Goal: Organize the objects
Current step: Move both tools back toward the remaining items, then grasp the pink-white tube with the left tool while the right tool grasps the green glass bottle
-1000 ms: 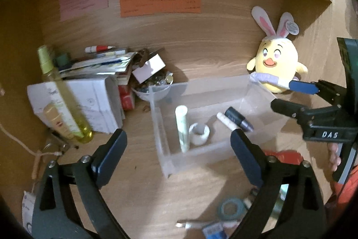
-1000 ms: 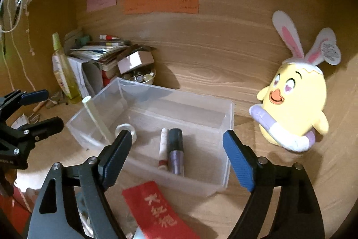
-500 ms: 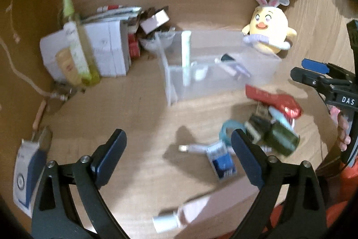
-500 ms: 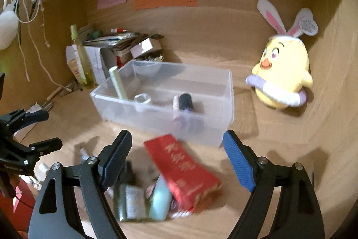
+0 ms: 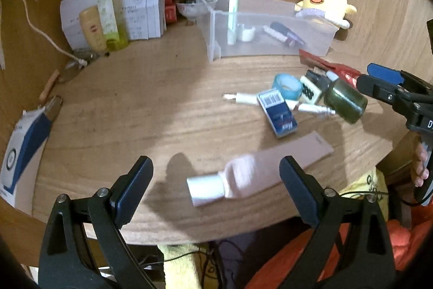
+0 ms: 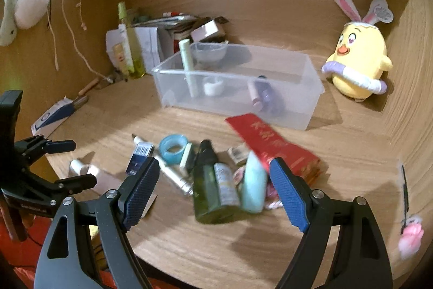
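A clear plastic bin [image 6: 303,110] [image 5: 213,50] at the back of the desk holds a pale green tube, a white tape roll and a dark purple bottle. In front of it lies a loose pile: a green bottle [image 6: 209,188] [image 5: 345,99], a teal tube [image 6: 253,186], a red packet [image 6: 273,145], a blue tape ring [image 6: 173,146] [image 5: 288,84] and a blue box [image 5: 280,114]. A pink tube with a white cap [image 5: 243,178] lies near the front edge. My left gripper [image 5: 216,186] hangs open above the pink tube. My right gripper [image 6: 213,191] is open over the green bottle, holding nothing.
A yellow bunny-eared plush [image 6: 357,64] leans in the back right corner. Boxes, papers and a tall yellow-green spray bottle [image 6: 130,45] crowd the back left. A white and blue box [image 5: 24,151] lies at the left edge. Bare wood [image 5: 135,113] lies left of the pile.
Both grippers pulled back from the bin and sank toward the front of the desk. The loose pile and the pink tube came into view. The jaws stayed open.
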Demonstrator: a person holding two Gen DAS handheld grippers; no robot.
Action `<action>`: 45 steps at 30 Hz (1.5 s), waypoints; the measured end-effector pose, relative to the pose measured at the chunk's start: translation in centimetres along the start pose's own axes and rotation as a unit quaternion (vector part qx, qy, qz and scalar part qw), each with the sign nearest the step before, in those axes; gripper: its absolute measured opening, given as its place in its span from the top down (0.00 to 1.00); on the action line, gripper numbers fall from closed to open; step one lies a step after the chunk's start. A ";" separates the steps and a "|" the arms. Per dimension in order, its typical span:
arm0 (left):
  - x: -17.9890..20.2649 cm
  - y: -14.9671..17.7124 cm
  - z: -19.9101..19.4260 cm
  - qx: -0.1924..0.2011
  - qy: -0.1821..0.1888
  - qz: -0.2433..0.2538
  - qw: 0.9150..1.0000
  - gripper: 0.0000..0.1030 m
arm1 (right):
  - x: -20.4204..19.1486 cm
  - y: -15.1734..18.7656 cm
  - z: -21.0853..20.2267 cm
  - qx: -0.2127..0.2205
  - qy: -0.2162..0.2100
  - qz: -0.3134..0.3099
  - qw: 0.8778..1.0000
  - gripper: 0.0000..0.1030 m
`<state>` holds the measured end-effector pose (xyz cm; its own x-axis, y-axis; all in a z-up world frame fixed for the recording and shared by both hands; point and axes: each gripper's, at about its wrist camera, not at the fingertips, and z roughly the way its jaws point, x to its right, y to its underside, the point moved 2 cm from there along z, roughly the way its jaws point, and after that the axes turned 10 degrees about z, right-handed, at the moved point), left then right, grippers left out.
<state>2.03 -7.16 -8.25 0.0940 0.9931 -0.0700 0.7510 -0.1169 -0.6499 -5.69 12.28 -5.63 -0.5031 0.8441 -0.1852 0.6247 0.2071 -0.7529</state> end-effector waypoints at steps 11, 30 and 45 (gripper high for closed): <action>-1.5 1.3 0.0 0.024 0.018 -0.038 0.999 0.32 | 0.0 1.8 0.9 -0.027 0.015 0.011 0.999 0.41; -2.2 1.4 -0.6 0.027 0.053 -0.078 0.995 0.66 | 0.7 2.5 2.6 -0.040 0.019 0.023 0.999 0.63; -2.0 -2.2 -2.9 0.045 0.047 -0.067 0.996 0.67 | 1.1 0.1 0.6 0.010 -0.004 0.032 0.999 0.63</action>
<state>2.07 -8.88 -4.51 0.0602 0.9941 0.0901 0.6996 0.0223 -0.7142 -6.54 12.99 -6.26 -0.4673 0.8511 -0.2391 0.6442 0.1426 -0.7514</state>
